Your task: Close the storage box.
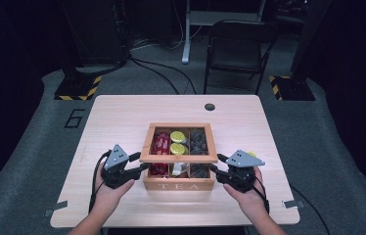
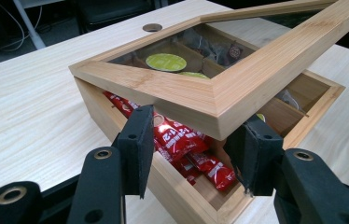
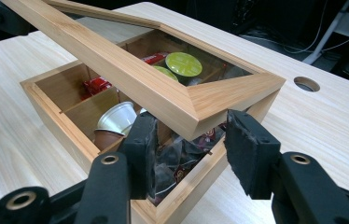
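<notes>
High view, centre: you hold the lid (image 1: 178, 157) raised over the box (image 1: 179, 185), left gripper (image 1: 142, 167) and right gripper (image 1: 213, 169) each clamped on a corner; an uneven squeeze could let it slip and slam shut.

I see the tea box (image 1: 178, 185) sitting near the front middle of the table, a light wooden case with "TEA" on its front wall and dividers splitting it into compartments. Its lid (image 1: 178, 157), a wooden frame around a clear pane, is raised at the front and tilts up from the back edge, so the box stands partly open. Under it, on my left, lie red sachets (image 2: 189, 145); the middle holds green-topped pods (image 3: 183, 64) and a silver pod (image 3: 116, 117); the right holds dark packets (image 3: 182, 161).
</notes>
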{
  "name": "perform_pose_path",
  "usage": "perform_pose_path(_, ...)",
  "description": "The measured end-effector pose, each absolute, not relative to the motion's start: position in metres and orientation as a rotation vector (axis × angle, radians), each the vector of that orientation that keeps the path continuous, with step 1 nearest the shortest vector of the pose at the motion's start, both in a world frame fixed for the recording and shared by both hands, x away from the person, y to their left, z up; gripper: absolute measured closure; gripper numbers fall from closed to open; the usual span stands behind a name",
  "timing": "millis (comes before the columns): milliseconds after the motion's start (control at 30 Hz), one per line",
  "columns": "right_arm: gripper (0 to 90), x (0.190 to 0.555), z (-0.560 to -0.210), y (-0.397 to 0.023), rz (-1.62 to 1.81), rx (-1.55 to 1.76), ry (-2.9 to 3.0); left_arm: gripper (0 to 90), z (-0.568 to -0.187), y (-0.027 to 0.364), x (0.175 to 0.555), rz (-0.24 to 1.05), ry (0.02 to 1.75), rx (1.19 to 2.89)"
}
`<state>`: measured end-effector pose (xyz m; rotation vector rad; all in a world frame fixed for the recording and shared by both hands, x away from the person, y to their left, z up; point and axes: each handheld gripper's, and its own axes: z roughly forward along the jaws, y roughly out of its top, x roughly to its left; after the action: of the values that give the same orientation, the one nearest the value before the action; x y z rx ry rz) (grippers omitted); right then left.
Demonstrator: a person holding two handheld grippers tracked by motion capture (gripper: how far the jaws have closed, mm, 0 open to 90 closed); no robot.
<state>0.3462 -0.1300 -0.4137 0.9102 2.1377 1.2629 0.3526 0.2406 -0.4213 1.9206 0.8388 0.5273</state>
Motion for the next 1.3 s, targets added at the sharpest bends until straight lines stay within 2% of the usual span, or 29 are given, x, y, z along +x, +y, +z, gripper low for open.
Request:
perform_pose_path(800, 53.7, 0.334, -0.443, -0.128, 1.226, 0.947, 2.172, 52.4, -0.455, 0.24, 0.337, 0.489, 0.877, 1.878)
perform_pose_path(1300, 53.4, 0.331, -0.456, -0.126, 1.187, 0.958, 2.199, 52.5, -0.468, 0.237, 0.334, 0.451, 0.884, 1.912)
